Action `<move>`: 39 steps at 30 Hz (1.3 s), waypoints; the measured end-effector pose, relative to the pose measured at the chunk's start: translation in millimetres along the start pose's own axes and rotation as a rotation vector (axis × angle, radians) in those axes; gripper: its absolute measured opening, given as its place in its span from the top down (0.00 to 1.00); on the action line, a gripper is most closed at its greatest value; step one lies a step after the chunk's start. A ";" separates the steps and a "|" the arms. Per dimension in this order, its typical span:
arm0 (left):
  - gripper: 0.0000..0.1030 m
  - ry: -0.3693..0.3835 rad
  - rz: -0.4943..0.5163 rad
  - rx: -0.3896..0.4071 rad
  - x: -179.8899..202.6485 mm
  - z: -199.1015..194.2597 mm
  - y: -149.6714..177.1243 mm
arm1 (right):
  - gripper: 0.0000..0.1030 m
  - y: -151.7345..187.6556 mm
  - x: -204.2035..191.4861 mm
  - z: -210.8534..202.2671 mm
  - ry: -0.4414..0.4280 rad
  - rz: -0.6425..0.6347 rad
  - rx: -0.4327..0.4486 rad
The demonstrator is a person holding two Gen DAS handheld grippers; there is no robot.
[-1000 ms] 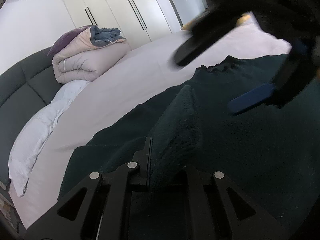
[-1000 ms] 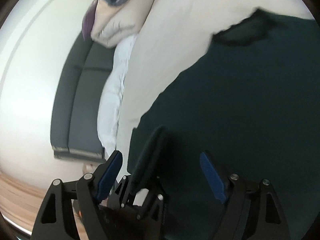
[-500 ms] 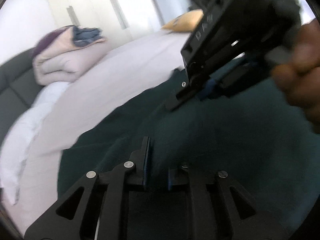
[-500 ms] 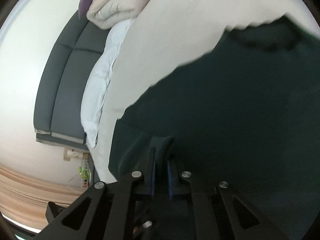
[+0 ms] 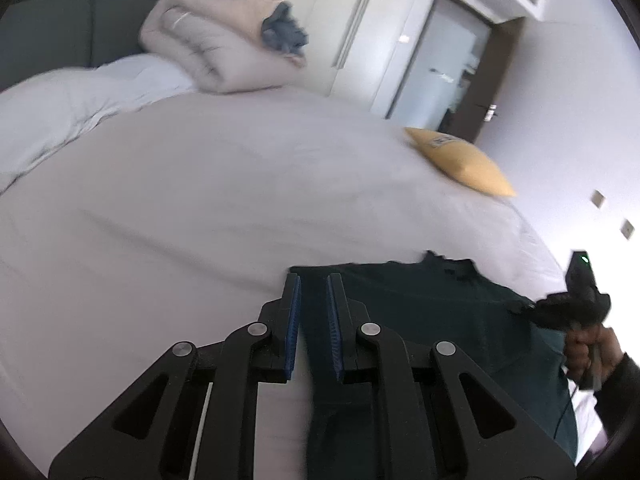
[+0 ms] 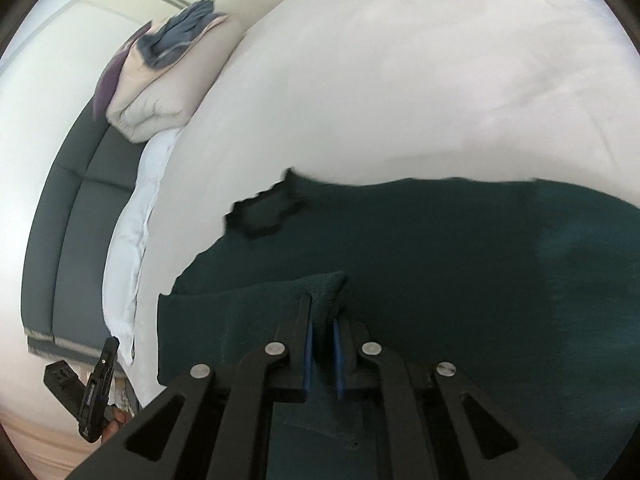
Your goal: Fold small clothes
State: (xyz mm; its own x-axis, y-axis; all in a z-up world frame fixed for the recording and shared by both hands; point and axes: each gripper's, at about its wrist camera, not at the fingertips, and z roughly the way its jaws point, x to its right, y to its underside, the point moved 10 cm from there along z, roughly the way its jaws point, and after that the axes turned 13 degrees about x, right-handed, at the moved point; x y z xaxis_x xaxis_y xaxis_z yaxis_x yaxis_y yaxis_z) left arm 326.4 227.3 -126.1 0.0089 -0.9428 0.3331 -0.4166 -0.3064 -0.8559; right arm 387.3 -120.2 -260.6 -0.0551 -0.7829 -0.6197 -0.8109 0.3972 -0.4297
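The right gripper [image 6: 322, 330] is found pinching a raised ridge of the dark green garment [image 6: 460, 280]: the fabric stands up between the blue pads, which are drawn close on it. Its jaws have just been closing, and cloth is between them. The left gripper [image 5: 312, 312] shows its pads [image 5: 292, 332] nearly together with dark green cloth running between and below them; it is judged to be gripping an edge, though blur and the dark fabric make pad contact hard to confirm.

The garment lies on the pale bed sheet [image 6: 400, 80]. From the right fingers it spreads ahead and to the right, its long axis running across the view, with a scalloped darker trim (probably neck or hem) ahead and to the left. A doubled flap extends left from the right fingers, toward the left gripper seen low at the left edge. From the left fingers, the body of the cloth lies ahead and to the right, reaching toward the other hand.

The material appears thick, plush and matt, likely to hold a soft fold instead of a crisp crease. Both hands are at the garment's near edge, so neither is clearly nearer.
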 end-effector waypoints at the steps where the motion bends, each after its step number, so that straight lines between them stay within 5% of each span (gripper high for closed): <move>1: 0.88 0.003 0.003 -0.004 0.2 0.9 3.2 | 0.91 0.2 4.2 -2.4 0.000 0.005 0.004; 13: 0.88 0.005 0.192 -0.096 50.8 41.7 50.2 | 0.91 7.4 9.1 1.0 0.044 -0.013 0.016; 20: 0.88 -0.023 0.378 -0.232 71.6 84.3 89.0 | 0.91 1.1 18.7 -4.0 0.070 -0.011 0.030; 23: 0.88 -0.024 0.372 -0.265 66.6 94.0 110.2 | 0.91 -1.4 28.2 -2.9 0.082 0.006 0.031; 39: 0.88 -0.024 0.329 -0.266 60.2 89.5 108.8 | 0.91 -3.0 34.0 -1.8 0.110 -0.004 0.043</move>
State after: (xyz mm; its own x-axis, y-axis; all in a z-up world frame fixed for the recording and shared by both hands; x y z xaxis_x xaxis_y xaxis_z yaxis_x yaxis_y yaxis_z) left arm 363.0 125.4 -234.6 -0.1437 -0.9885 0.0470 -0.6211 0.0531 -0.7819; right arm 386.8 -148.8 -279.2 -0.1175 -0.8315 -0.5429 -0.7858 0.4121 -0.4612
